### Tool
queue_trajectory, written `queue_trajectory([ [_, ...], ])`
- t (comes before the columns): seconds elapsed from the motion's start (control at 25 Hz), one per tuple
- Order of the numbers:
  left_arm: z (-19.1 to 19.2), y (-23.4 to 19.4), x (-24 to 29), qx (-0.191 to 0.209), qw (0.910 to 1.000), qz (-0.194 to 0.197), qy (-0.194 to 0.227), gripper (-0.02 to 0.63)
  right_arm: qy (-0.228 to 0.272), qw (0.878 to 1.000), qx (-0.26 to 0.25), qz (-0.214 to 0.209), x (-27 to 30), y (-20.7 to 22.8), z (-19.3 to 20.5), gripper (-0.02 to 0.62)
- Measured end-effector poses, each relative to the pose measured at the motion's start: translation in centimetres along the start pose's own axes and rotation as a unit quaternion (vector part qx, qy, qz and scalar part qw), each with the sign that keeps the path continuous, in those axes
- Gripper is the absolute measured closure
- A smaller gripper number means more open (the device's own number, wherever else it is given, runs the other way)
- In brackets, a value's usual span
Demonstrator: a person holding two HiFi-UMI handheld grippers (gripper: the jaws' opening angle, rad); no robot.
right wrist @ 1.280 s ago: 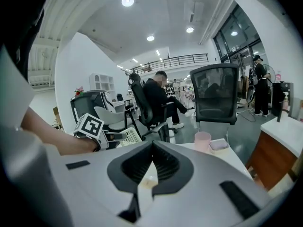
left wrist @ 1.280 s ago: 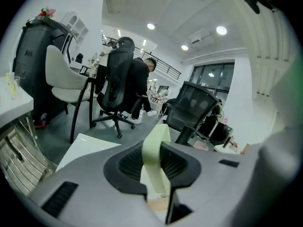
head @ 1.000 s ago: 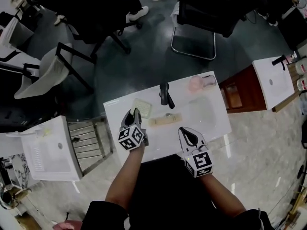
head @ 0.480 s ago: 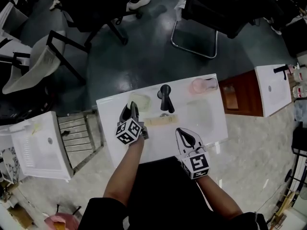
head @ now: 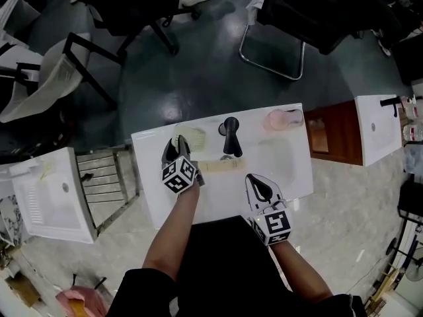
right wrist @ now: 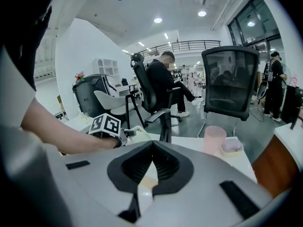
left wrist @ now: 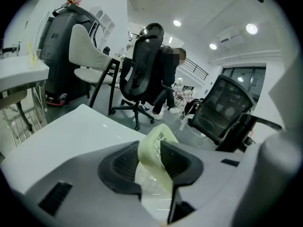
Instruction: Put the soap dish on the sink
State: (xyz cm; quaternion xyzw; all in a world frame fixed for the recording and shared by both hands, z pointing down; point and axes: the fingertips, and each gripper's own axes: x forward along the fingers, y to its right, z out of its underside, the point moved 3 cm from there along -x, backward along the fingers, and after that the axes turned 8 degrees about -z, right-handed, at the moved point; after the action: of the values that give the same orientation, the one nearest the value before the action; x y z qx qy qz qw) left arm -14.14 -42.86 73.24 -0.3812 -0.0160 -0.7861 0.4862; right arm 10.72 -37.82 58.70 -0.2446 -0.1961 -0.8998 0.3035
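Note:
The pale green slotted soap dish (head: 190, 137) lies on the back left of the white sink top (head: 264, 170), beside the black faucet (head: 229, 136). My left gripper (head: 174, 149) is at the dish's near rim and its jaws are opening. In the left gripper view the dish (left wrist: 154, 143) still stands between the two dark pads (left wrist: 118, 167), tilted away from me. My right gripper (head: 259, 187) hovers over the sink's front right, shut, with nothing in it. The right gripper view shows the left gripper's marker cube (right wrist: 108, 125) and the dish (right wrist: 138, 132) past it.
A pink cup (head: 274, 118) stands at the back right of the sink top, with a small dish of purple soap (right wrist: 230, 148) next to it. A beige bar (head: 221, 166) lies in front of the faucet. More white sinks (head: 53, 197) flank this one, and office chairs (head: 291, 18) stand behind it.
The left gripper has carried the dish down onto the back left of the sink top, and its jaws now stand wider. The right gripper has sunk a little.

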Motion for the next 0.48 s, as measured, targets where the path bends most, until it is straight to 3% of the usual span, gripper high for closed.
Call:
queue_trajectory([
  [0.28, 1.6, -2.2, 1.0, 0.036, 0.9961, -0.072, -0.037, 0.457, -0.005, 1.0, 0.005, 0.001, -0.2, -0.1, 0.7, 0.598],
  [0.48, 1.7, -2.2, 1.1, 0.057, 0.9943, -0.081, -0.041, 0.453, -0.007, 1.0, 0.006, 0.0, -0.5, -0.3, 1.2, 0.598],
])
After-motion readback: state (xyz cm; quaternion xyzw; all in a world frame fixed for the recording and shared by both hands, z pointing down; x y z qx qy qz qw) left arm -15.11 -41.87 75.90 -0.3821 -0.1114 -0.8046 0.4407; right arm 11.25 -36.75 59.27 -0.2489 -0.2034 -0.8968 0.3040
